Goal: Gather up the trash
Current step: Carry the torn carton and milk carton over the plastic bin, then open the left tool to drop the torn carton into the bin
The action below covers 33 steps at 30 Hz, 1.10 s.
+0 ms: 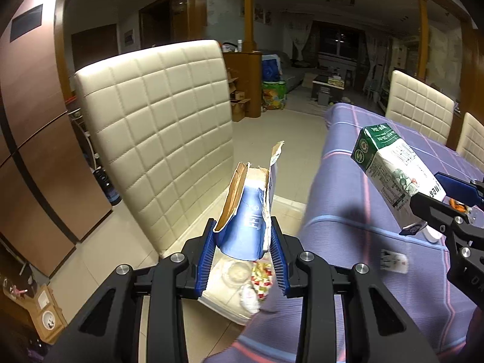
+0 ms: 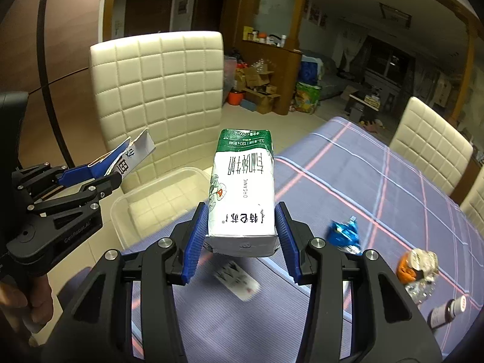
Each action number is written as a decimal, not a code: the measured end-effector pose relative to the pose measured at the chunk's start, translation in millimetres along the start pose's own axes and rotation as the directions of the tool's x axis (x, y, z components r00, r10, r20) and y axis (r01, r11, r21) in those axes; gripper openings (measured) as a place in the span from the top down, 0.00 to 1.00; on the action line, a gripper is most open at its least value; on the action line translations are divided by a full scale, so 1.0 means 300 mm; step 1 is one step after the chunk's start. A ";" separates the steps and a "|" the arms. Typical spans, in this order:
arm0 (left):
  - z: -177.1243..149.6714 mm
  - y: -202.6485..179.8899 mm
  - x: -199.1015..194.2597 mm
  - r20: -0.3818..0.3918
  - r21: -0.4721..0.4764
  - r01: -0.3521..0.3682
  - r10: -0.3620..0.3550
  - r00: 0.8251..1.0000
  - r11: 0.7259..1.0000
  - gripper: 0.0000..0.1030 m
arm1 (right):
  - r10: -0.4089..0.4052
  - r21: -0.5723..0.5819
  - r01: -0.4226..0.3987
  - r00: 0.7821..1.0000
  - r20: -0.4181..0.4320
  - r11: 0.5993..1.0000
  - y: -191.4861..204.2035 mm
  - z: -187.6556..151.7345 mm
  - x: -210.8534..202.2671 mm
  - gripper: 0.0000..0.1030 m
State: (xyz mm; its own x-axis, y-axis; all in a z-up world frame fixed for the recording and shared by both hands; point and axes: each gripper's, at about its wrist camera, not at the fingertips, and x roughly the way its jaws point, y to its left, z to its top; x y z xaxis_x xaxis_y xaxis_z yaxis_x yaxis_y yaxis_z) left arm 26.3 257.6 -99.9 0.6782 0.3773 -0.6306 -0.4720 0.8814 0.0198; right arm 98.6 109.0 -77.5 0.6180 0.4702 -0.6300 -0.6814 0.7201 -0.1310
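My left gripper is shut on a torn blue and white cardboard box and holds it over a clear plastic bin on the cream chair seat, beside the table edge. The bin holds a few scraps. My right gripper is shut on a green and white milk carton, held above the purple tablecloth. In the right wrist view the left gripper with the torn box is at the left, above the bin. The carton also shows in the left wrist view.
On the tablecloth lie a blue crumpled wrapper, an orange and clear crumpled wrapper, a small dark bottle and a white printed packet. Cream quilted chairs stand around the table.
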 end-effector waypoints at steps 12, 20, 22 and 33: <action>0.001 0.077 0.067 -0.030 -0.029 -0.022 0.021 0.999 0.999 0.67 | 0.042 -0.047 -0.042 0.999 0.001 0.998 0.097 0.061 0.077 0.54; 0.030 0.056 0.110 -0.034 -0.006 -0.013 0.012 0.999 1.000 0.67 | 0.039 -0.031 -0.040 0.999 -0.006 0.999 0.090 0.087 0.122 0.54; 0.040 0.055 0.125 -0.034 -0.004 -0.013 0.013 0.999 1.000 0.67 | 0.037 -0.027 -0.038 0.999 -0.010 0.999 0.087 0.089 0.133 0.54; 0.059 0.073 0.210 -0.071 -0.022 -0.033 0.031 0.997 0.999 0.65 | 0.077 -0.046 -0.079 0.996 -0.050 0.996 0.120 0.092 0.203 0.54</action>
State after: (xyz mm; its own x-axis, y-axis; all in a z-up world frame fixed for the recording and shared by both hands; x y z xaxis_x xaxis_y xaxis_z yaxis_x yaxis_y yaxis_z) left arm 68.7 305.6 -125.5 0.6212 0.3832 -0.6835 -0.5061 0.8622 0.0234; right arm 122.6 177.6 -99.6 0.5435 0.4982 -0.6756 -0.7456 0.6562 -0.1160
